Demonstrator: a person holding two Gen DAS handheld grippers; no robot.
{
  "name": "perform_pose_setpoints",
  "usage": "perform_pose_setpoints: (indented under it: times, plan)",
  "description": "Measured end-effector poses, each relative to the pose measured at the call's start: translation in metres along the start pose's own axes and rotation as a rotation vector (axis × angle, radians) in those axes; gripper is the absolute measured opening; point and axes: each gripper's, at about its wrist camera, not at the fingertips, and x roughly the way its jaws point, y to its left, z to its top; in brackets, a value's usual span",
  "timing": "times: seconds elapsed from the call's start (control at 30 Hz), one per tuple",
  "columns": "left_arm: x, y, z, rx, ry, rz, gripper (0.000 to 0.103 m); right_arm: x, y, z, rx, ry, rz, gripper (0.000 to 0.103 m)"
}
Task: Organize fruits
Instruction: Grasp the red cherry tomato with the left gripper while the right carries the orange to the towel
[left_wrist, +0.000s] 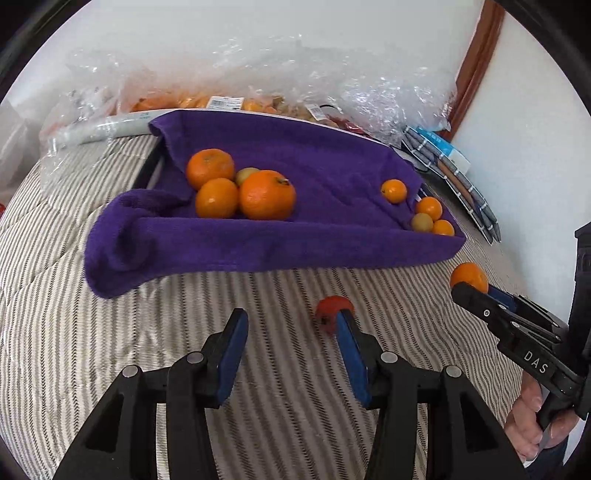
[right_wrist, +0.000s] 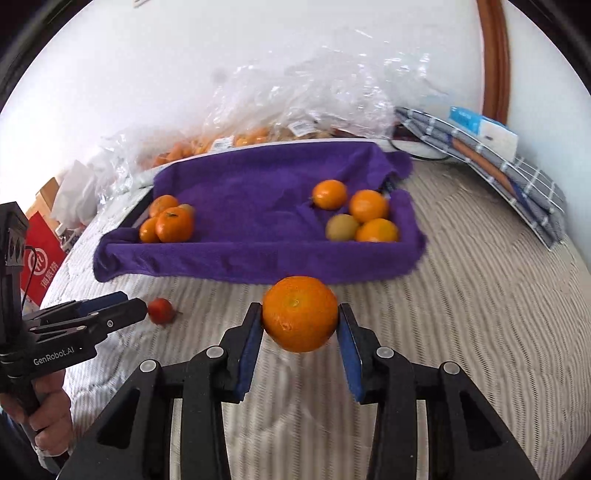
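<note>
Surface: Striped bedding (right_wrist: 461, 295) covered a bed set against a white wall, with crinkled clear plastic bags (right_wrist: 295, 96) of fruit piled behind.
Tray: a shallow tray draped in a purple towel (right_wrist: 258, 229) lay across the bed, beyond both grippers.
Sorted fruit, one end: a cluster of larger mandarins (left_wrist: 236, 188) sat together at the tray's left end as both views showed it.
Sorted fruit, other end: smaller oranges with one greenish-yellow fruit (right_wrist: 341, 226) lay grouped at the tray's right end, well apart from the first cluster.
Right gripper (right_wrist: 300, 321): its blue pads were closed on a mandarin (right_wrist: 300, 314), held clear of the bedding just in front of the towel's near edge.
Left gripper (left_wrist: 291, 325): its jaws stood parted with nothing between them.
Loose fruit: a small red fruit (left_wrist: 332, 308), blurred, lay on the bedding near the tip of the left gripper's right-hand finger, outside the gap and not between the pads.
Key relation: the red fruit lay off to the right of the left gripper's centre line and far nearer it than the right gripper; judged so, that gripper would need to shift right before closing.
Carried fruit: the held mandarin sat nearer the tray's right end, though by size it seemed to match the left cluster.
</note>
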Motion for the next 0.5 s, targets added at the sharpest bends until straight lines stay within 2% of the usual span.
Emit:
perform_pose_setpoints:
  times: [0.13,0.23,0.3,0.37,0.5]
  plan:
    - [0.006,-0.016,-0.001,0.026,-0.007,0.03,0.045,-0.004,-0.023,-0.006,0.025,-0.001,-0.021,0.04]
    - [0.009,-0.021,0.0,0.043,-0.008,0.048,0.035,-0.006,-0.034,-0.008,0.037,-0.004,-0.032,0.04]
    - [0.012,-0.024,0.002,0.041,-0.011,0.047,0.032,-0.005,-0.039,-0.01,0.046,-0.004,-0.031,0.04]
    - [0.015,-0.027,0.003,0.057,-0.011,0.064,0.023,-0.005,-0.042,-0.012,0.059,-0.001,-0.029,0.04]
    - [0.013,-0.029,0.003,0.075,-0.011,0.07,0.023,-0.002,-0.042,-0.014,0.069,0.005,-0.018,0.04]
